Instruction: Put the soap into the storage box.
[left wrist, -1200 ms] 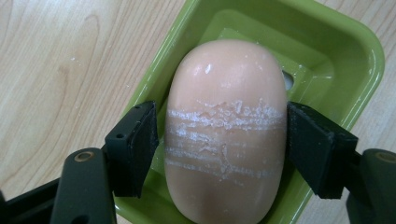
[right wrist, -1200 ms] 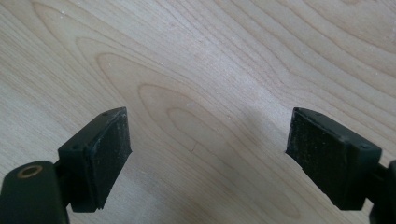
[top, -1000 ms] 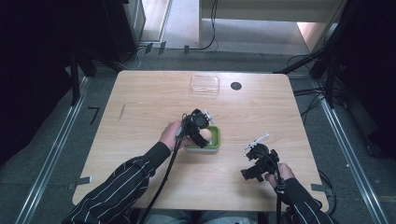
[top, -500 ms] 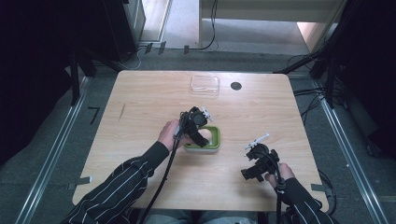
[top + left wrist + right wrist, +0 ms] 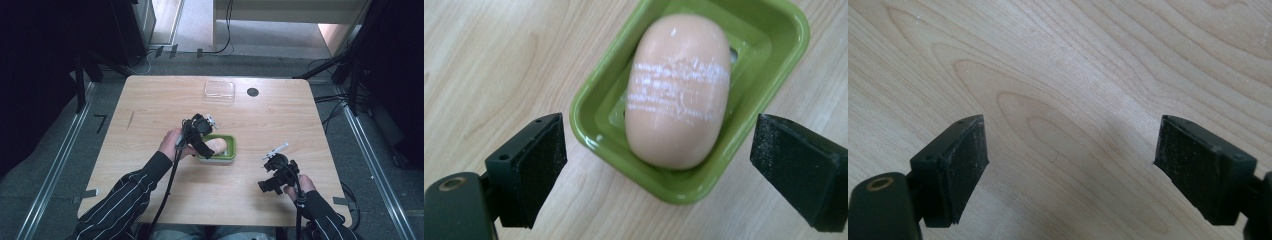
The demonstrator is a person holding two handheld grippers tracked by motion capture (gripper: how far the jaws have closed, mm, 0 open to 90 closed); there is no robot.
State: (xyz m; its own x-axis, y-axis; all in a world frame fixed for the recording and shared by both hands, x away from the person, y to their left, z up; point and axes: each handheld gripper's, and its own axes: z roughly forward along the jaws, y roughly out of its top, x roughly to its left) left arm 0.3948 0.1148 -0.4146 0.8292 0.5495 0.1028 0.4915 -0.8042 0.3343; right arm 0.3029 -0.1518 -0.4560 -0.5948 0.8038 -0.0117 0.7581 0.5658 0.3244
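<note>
Soap (image 5: 676, 90) lies in green dish (image 5: 774, 35) on table (image 5: 150, 105), left gripper (image 5: 659, 170) spread wide over it, right gripper (image 5: 1070, 170) spread over bare wood.

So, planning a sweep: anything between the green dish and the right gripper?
No, bare table between dish and right gripper in the high view.

A peach-coloured oval bar of soap (image 5: 676, 95) is seen lying flat in a glossy green rectangular dish (image 5: 594, 95) with rounded corners. White scuffed markings are borne across the soap's upper face. The dish is set on the wood table (image 5: 484, 60), skewed to the left gripper (image 5: 659, 160), just ahead of its spread jaws and between them, touched by neither. It is placed well apart from the right gripper (image 5: 272, 167).
</note>
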